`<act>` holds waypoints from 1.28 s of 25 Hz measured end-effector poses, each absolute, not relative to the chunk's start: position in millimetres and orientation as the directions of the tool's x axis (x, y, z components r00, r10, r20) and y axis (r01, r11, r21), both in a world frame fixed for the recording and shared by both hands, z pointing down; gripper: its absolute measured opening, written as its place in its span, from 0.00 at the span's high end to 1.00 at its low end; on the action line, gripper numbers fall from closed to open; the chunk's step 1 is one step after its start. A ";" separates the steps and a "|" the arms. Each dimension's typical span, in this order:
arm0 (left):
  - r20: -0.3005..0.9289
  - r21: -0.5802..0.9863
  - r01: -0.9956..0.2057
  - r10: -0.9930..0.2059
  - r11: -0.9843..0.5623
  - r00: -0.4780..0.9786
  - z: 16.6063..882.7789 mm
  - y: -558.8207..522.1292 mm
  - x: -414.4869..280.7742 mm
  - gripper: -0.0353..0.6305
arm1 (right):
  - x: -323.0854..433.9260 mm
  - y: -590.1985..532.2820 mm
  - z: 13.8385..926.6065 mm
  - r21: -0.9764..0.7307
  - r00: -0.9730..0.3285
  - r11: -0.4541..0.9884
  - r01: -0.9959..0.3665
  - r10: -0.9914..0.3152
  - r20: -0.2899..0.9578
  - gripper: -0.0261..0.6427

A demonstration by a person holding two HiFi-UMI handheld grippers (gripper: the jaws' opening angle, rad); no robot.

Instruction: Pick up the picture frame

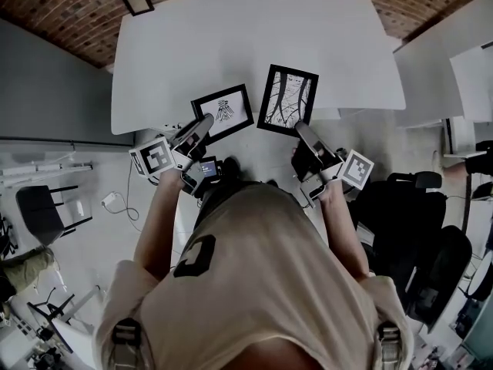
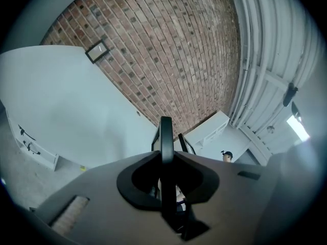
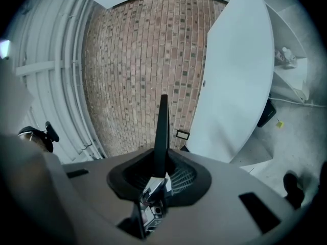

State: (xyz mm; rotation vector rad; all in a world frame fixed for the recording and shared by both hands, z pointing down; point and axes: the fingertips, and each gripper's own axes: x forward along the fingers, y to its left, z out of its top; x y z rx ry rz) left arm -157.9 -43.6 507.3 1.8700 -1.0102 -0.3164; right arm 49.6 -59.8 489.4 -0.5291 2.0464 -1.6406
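Two picture frames are in hand at the near edge of the white table (image 1: 254, 37), one per tool. At the table's near left, the left tool (image 1: 202, 123) is clenched on the lower left edge of the smaller picture frame (image 1: 223, 109). This is a black-rimmed landscape print with a small dark drawing on white. The left gripper view shows that frame edge-on, pinched in the narrow gap between the jaws.

Just right of it, toward the middle of the table's near edge, the taller picture frame (image 1: 287, 99) is held tilted. It is a portrait print of dark branching lines. The right tool (image 1: 304, 129) is clamped on it near its lower right corner, and the right gripper view shows a thin black rim running straight out of almost-closed jaws. Both frames look lifted clear of the table, though from above I cannot tell whether a far corner rests on it.

Frames like these are probably light and stiff. The rim is thin and smooth, and the front is likely glazed, so each is fragile and may pivot in a corner grip. The safer hold is on the rim with pads flat on front and back, squeezing moderately and keeping the frame near upright.
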 end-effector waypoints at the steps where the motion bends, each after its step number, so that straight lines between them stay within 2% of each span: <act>1: 0.193 0.833 -0.511 -0.754 -0.211 0.627 505.5 -44.9 -156.9 0.87 | 49.5 -59.6 488.4 -0.976 -0.818 0.216 -0.006 -0.562 -0.119 0.86; 9: 0.244 0.831 -0.532 -0.753 -0.162 0.611 510.3 -41.5 -155.6 0.87 | 50.4 -62.3 491.7 -0.985 -0.831 0.173 0.011 -0.546 -0.105 0.86; 17: 0.289 0.826 -0.560 -0.802 -0.068 0.523 505.8 -23.6 -154.3 0.87 | 57.1 -69.2 502.7 -0.992 -0.870 0.111 0.053 -0.483 -0.101 0.86; 20: 0.264 0.819 -0.567 -0.818 -0.089 0.510 500.5 -14.0 -159.0 0.87 | 56.6 -66.2 498.9 -0.989 -0.871 0.133 0.066 -0.476 -0.122 0.86; 26: 0.184 0.819 -0.537 -0.796 -0.200 0.577 519.0 -40.6 -164.7 0.87 | 58.7 -70.8 511.7 -0.975 -0.837 0.223 0.012 -0.532 -0.132 0.86; 32: 0.250 0.808 -0.570 -0.790 -0.148 0.560 510.3 -42.4 -160.0 0.87 | 58.3 -68.8 517.2 -0.987 -0.844 0.152 0.052 -0.522 -0.125 0.86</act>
